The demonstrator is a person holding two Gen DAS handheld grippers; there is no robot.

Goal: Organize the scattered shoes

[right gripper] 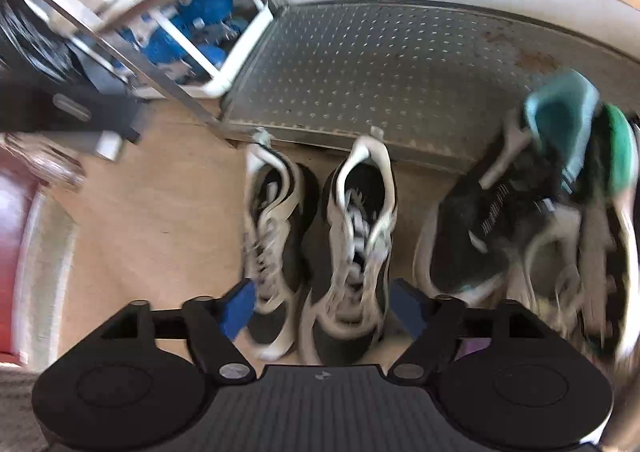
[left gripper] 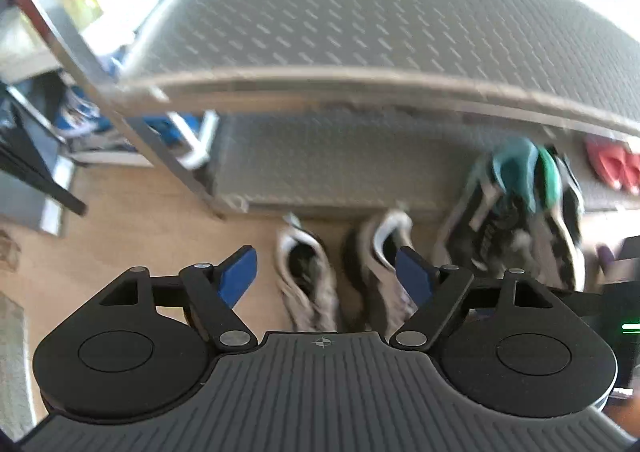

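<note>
A pair of black-and-white sneakers stands side by side on the wooden floor, heels toward the rack: the left shoe [right gripper: 272, 252] and the right shoe [right gripper: 356, 248]. They also show in the left wrist view [left gripper: 308, 284]. A second pair, black with teal heels [right gripper: 540, 207], lies jumbled to their right, partly on the rack's bottom shelf; it shows in the left wrist view too [left gripper: 520, 211]. My left gripper [left gripper: 326, 276] is open and empty above the sneakers. My right gripper [right gripper: 324, 304] is open and empty, its fingers either side of the black-and-white pair.
A metal shoe rack with perforated shelves [left gripper: 360, 19] [right gripper: 380, 71] stands ahead. Red slippers [left gripper: 612, 167] sit on its bottom shelf at the right. A white rack with blue items [right gripper: 200, 31] stands to the left. A rug edge [right gripper: 44, 272] lies at far left.
</note>
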